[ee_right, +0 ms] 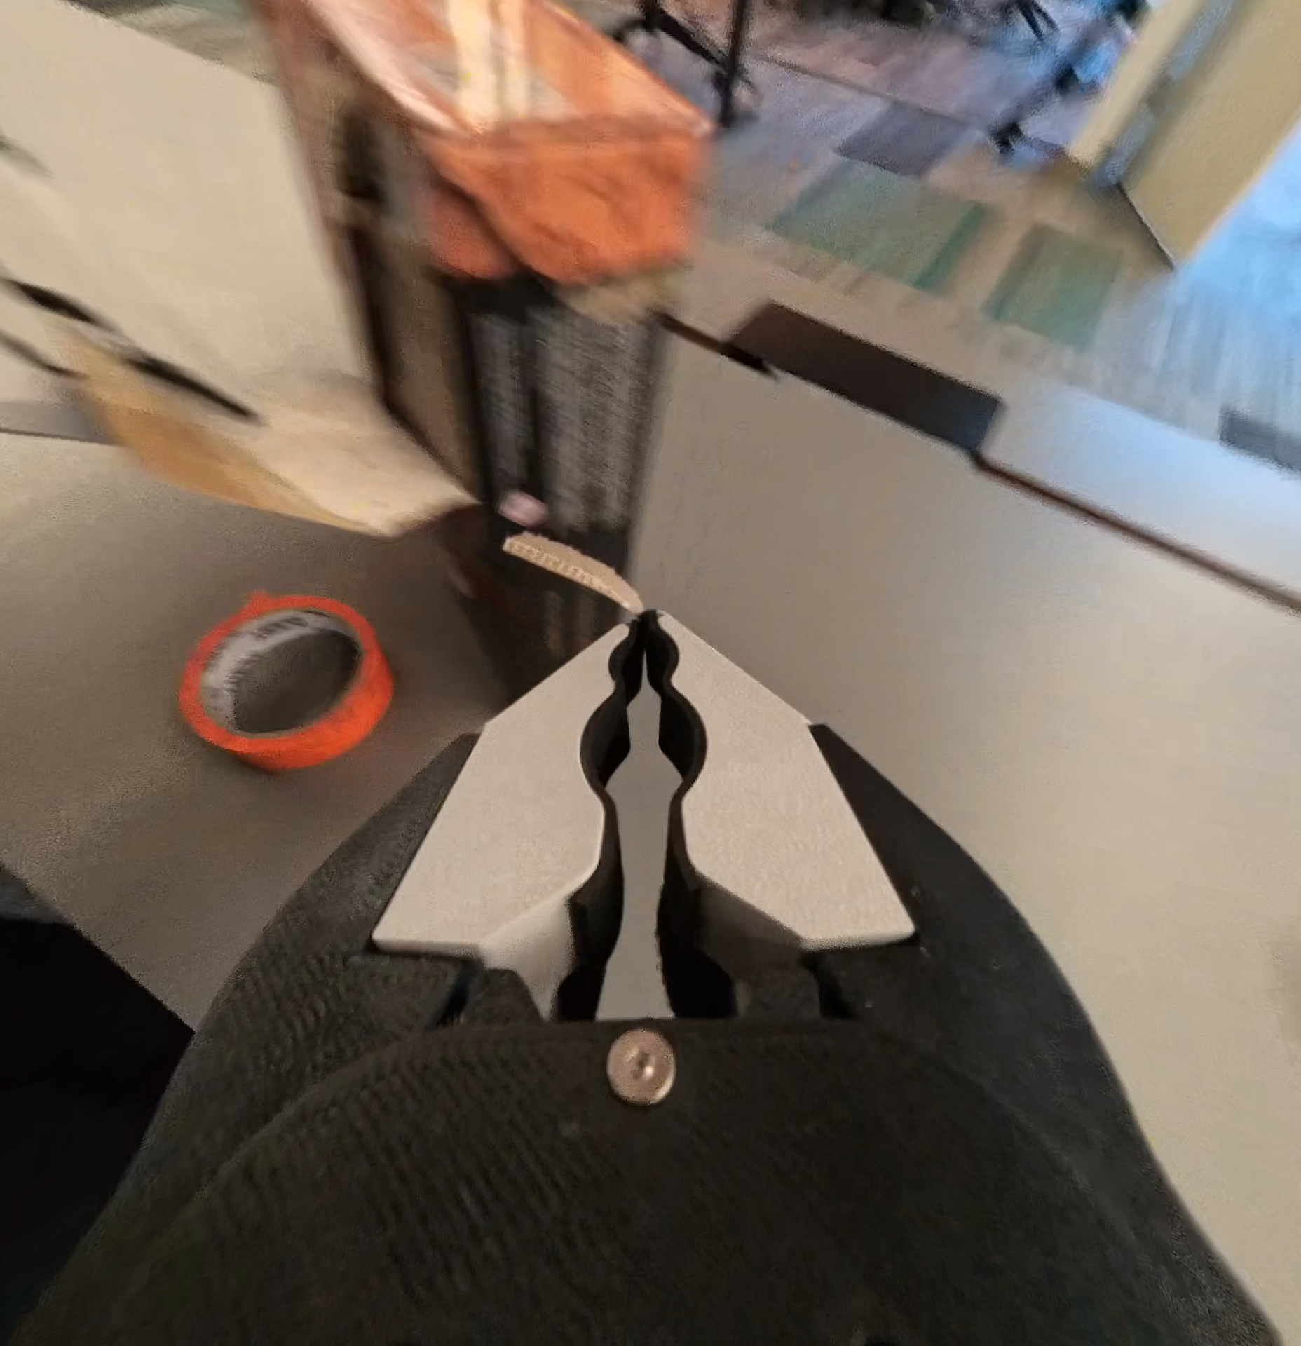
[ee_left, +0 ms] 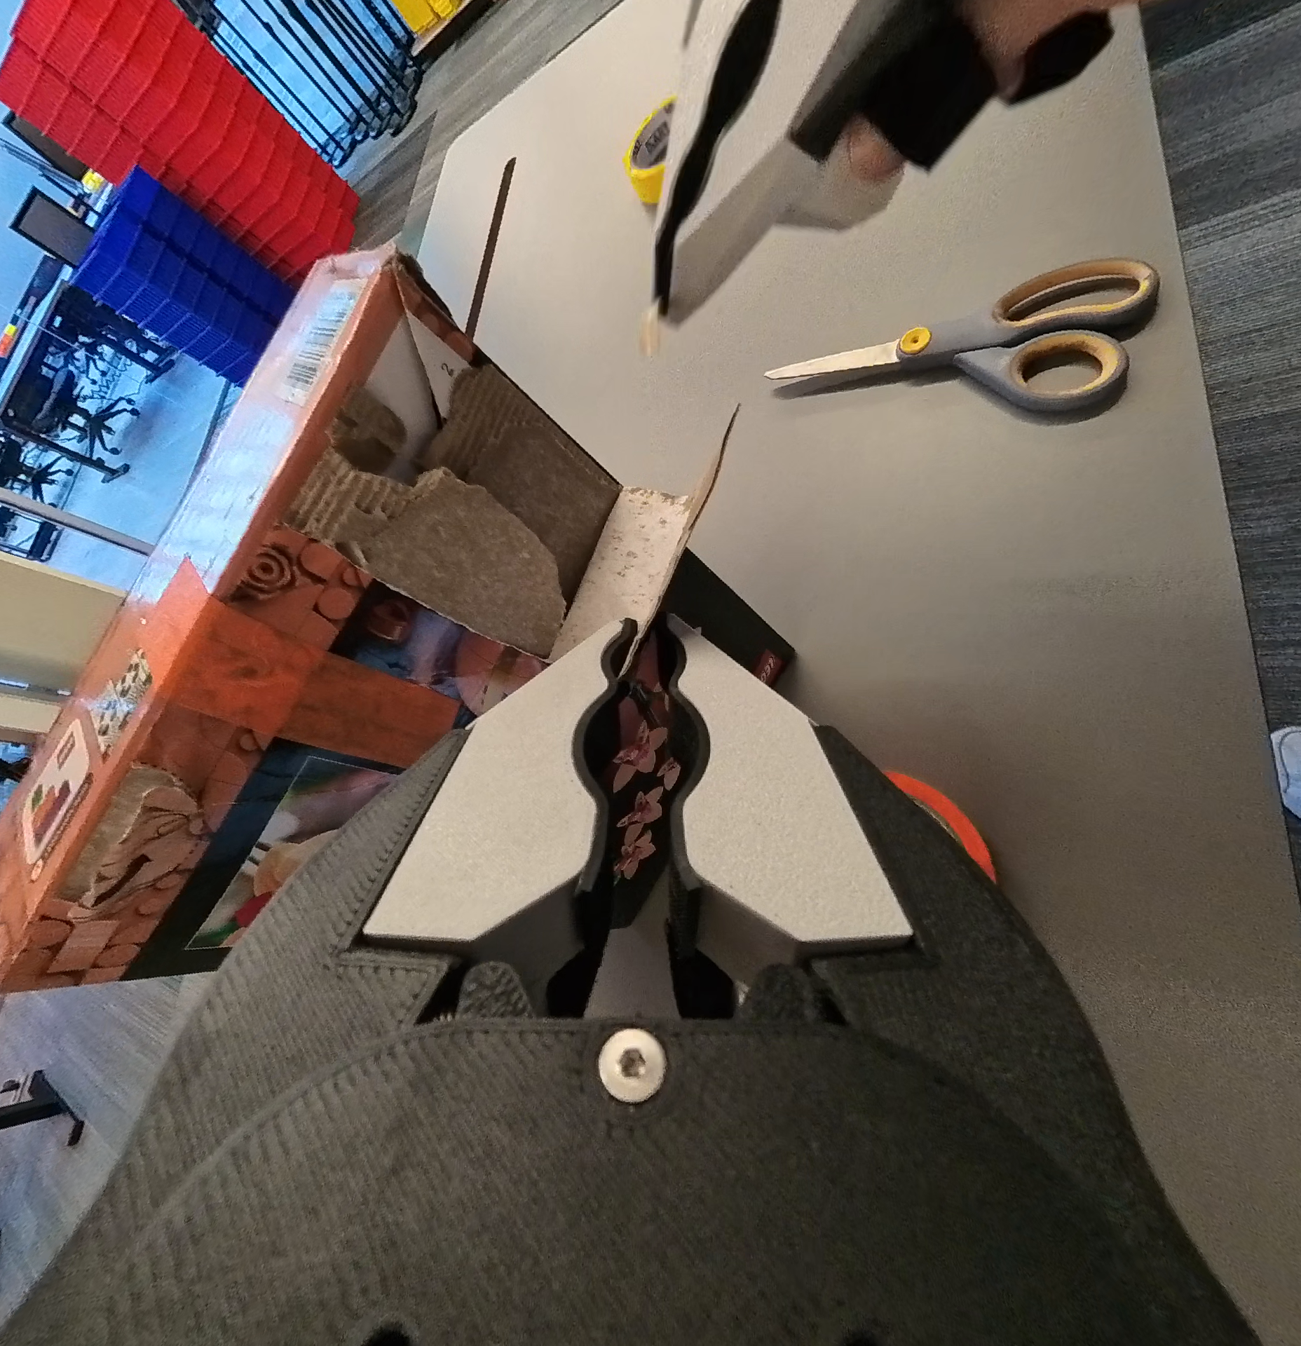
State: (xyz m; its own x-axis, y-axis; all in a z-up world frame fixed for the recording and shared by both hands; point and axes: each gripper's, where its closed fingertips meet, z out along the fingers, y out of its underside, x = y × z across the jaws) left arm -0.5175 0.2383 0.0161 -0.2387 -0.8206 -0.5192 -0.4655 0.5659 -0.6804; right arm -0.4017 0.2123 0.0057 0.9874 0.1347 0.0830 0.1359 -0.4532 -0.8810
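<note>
An orange cardboard box [ee_left: 196,619] lies on the grey table [ee_left: 961,619], torn open, with corrugated cardboard [ee_left: 473,532] showing inside. My left gripper [ee_left: 647,626] is shut on the box's open flap [ee_left: 695,510]; the flap's flower-printed side runs between the fingers. My right gripper [ee_right: 644,618] is shut on a small strip of corrugated cardboard [ee_right: 575,572] at its very tips. It hangs above the table beyond the box in the left wrist view [ee_left: 662,306]. The right wrist view is blurred; the box [ee_right: 560,167] shows at its top.
Grey and yellow scissors [ee_left: 997,342] lie on the table to the right. A yellow tape roll [ee_left: 651,156] sits farther back. An orange tape roll [ee_right: 287,681] lies near my left gripper. Red bins [ee_left: 160,131] and blue bins [ee_left: 181,269] are stacked beyond the table. Across from one pair of fingers to the other is roughly 12 centimetres.
</note>
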